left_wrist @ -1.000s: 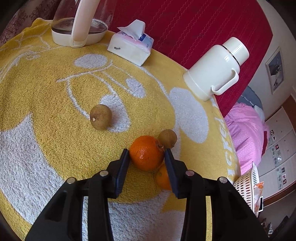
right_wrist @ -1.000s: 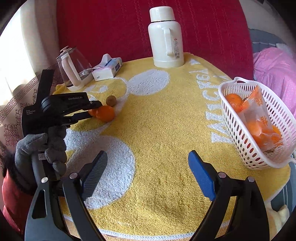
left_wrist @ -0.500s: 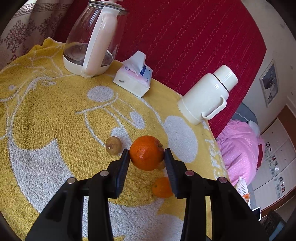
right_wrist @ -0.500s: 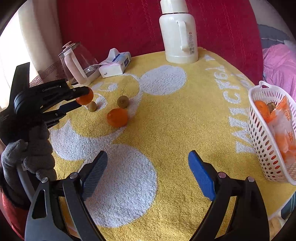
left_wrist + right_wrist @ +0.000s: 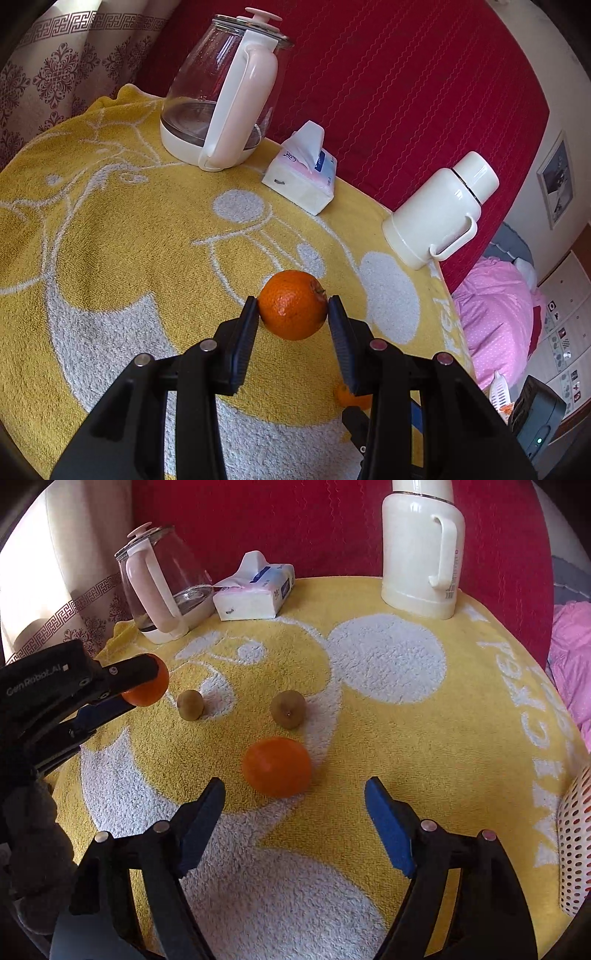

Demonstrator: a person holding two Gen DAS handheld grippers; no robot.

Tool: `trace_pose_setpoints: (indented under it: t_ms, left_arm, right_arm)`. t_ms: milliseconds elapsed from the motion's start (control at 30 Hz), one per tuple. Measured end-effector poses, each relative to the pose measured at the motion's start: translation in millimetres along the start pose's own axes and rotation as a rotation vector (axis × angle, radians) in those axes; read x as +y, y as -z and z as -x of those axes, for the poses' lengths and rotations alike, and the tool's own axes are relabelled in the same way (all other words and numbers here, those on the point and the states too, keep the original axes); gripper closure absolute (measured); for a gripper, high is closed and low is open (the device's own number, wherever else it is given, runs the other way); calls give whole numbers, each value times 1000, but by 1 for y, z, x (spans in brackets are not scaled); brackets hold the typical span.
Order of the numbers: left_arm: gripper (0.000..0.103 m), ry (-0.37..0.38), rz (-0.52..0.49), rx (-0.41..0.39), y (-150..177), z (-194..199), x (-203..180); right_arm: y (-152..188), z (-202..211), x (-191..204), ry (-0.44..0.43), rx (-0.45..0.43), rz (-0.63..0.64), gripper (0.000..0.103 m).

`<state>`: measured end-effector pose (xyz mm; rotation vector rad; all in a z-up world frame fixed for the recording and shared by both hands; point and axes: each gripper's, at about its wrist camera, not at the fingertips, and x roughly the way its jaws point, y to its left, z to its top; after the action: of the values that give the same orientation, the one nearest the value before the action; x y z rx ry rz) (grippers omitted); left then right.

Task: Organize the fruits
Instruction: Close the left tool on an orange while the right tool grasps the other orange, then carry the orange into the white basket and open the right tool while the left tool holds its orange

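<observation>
1. The left gripper [image 5: 292,309] is clamped on an orange [image 5: 293,305], one pad pressing on each side of the fruit, which hangs clear above the yellow towel [image 5: 110,229].
2. In the left wrist view the held orange is nearly round, so no long axis shows; its dark stem end points to the upper right, toward the right-hand pad.
3. The right gripper [image 5: 295,794] is unclenched and holds nothing; its jaws are closing, wide apart, with the black pad on the left and the blue pad on the right.
4. A second orange [image 5: 277,767] lies on the towel just beyond the right gripper's fingertips, in line with the gap but not between the pads. It looks slightly wider than tall; no stem is visible.
5. Two brown kiwis sit farther back: the left kiwi [image 5: 190,705] stands near the left gripper's tip, and the right kiwi [image 5: 288,709] lies just behind the second orange, its small end mark facing the camera.
6. Along the far edge stand a glass kettle [image 5: 162,590], a tissue pack [image 5: 255,594] and a cream thermos [image 5: 421,550].
7. A white perforated basket [image 5: 572,842] shows at the right edge.
8. A gloved hand [image 5: 29,830] holds the left gripper.
</observation>
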<state>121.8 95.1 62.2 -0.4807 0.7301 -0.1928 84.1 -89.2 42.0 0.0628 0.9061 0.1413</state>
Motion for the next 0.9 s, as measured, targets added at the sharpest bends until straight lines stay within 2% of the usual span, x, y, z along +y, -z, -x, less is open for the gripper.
trace_pose_setpoints:
  t_ms: [133, 333, 367, 500, 900]
  left_arm:
    - [64, -11, 8, -4, -2, -1, 4]
    - [64, -12, 19, 5, -1, -5, 7]
    - [64, -12, 17, 7, -1, -6, 6]
    - [64, -13, 12, 13, 1, -9, 4]
    - [64, -12, -24, 11, 4, -9, -5]
  right_arm:
    - [-6, -12, 4, 2, 8, 1, 27]
    - [-9, -24, 8, 22, 22, 14, 42]
    - [-9, -24, 9, 27, 20, 18, 47]
    - [-9, -20, 7, 10, 20, 11, 59]
    - [6, 13, -6, 1, -13, -39, 59]
